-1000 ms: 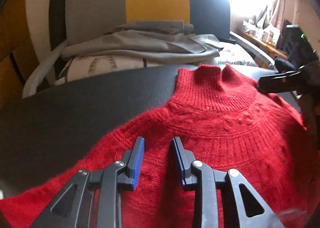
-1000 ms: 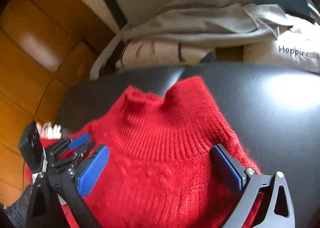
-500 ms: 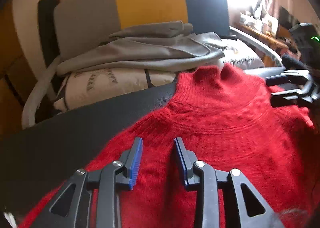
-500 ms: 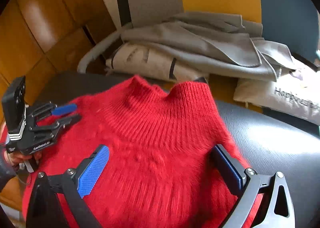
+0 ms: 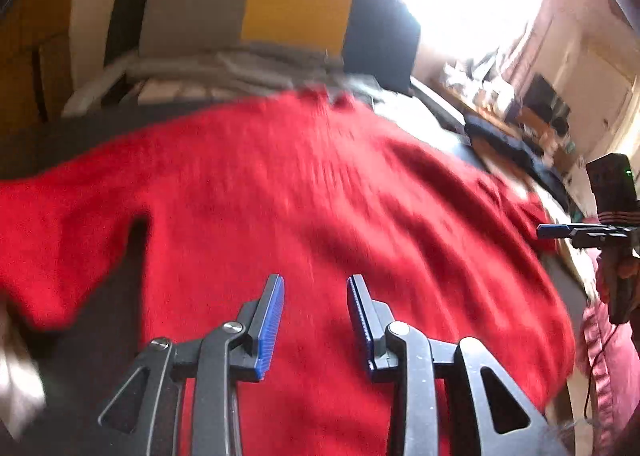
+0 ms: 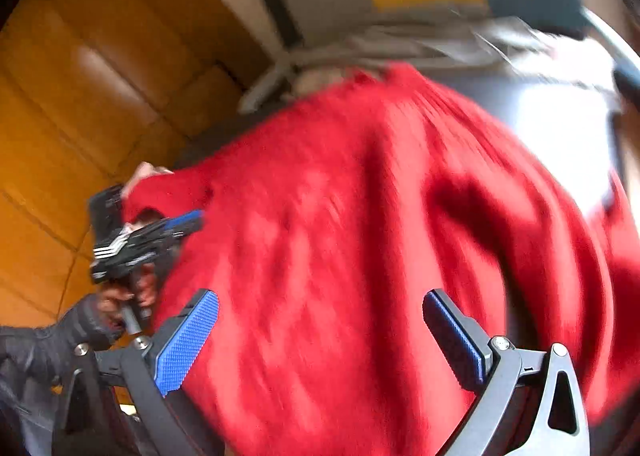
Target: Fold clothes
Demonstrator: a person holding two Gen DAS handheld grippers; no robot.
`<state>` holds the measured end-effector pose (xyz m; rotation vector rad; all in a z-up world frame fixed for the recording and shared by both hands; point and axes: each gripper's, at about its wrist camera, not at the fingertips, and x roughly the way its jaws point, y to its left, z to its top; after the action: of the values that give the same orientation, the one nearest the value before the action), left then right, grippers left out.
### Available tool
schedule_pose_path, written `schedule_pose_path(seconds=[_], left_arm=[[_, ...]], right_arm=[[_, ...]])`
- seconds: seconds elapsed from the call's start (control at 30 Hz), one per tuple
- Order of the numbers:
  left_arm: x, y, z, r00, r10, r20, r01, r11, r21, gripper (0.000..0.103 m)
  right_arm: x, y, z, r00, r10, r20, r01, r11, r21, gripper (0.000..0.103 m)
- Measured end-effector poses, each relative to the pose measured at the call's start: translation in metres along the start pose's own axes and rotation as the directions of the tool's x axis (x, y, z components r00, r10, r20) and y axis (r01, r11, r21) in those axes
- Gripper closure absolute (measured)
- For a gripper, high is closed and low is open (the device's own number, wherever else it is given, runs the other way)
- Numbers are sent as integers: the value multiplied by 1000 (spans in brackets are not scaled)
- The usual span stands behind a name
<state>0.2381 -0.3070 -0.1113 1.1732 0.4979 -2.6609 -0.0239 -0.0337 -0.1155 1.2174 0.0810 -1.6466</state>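
Both cameras have pulled back since half a second ago, so the red sweater [image 5: 320, 192] now fills the middle of each view, blurred, spread on the dark surface [image 5: 80, 124] with its collar toward the top. The left gripper [image 5: 315, 320] hangs over the sweater at bottom centre, fingers slightly parted and empty. The right gripper [image 6: 320, 336] is spread wide, holding nothing.
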Motion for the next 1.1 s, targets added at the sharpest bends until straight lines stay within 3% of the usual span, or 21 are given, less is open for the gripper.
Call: schedule_pose_path(seconds=[0.13, 0.27, 0.4, 0.5, 0.57, 0.63, 0.7, 0.83, 0.9, 0.97, 1.1], left_arm=[[-9, 1, -28, 998, 61, -29, -60, 998, 28, 70], [-17, 2, -56, 991, 123, -57, -120, 991, 57, 68], [-24, 7, -61, 988, 145, -62, -141, 988, 66, 68], [-26, 8, -55, 986, 149, -80, -144, 988, 59, 68], [-27, 5, -46, 983, 164, -87, -162, 986, 26, 68], [-34, 0, -42, 986, 160, -46, -160, 987, -4, 68], [-39, -6, -37, 991, 134, -6, -134, 990, -41, 68], [-44, -21, -25, 997, 55, 62, -47, 991, -124, 68], [-40, -31, -21, 998, 25, 64, -17, 991, -129, 67], [-35, -42, -18, 999, 5, 53, 1, 994, -108, 67], [-22, -59, -25, 1000, -13, 14, 13, 998, -65, 67]], right_arm=[[7, -18, -52, 997, -66, -36, 68, 995, 79, 0], [-2, -17, -77, 991, -130, 4, 130, 991, 43, 0], [-9, -21, -93, 975, -220, 34, 221, 975, -15, 0], [-18, -28, -92, 978, -196, 77, 192, 980, 46, 0], [-31, -37, -88, 984, -129, 122, 112, 984, 136, 0], [-56, -46, -85, 968, -115, 223, 68, 976, 207, 0], [-83, -64, -84, 934, -146, 326, 55, 961, 272, 0], [-112, -107, -85, 878, -222, 424, 20, 903, 430, 0], [-112, -131, -82, 873, -281, 399, 36, 852, 523, 0], [-105, -148, -78, 881, -305, 361, 44, 814, 579, 0], [-90, -163, -67, 888, -328, 324, 84, 806, 586, 1]])
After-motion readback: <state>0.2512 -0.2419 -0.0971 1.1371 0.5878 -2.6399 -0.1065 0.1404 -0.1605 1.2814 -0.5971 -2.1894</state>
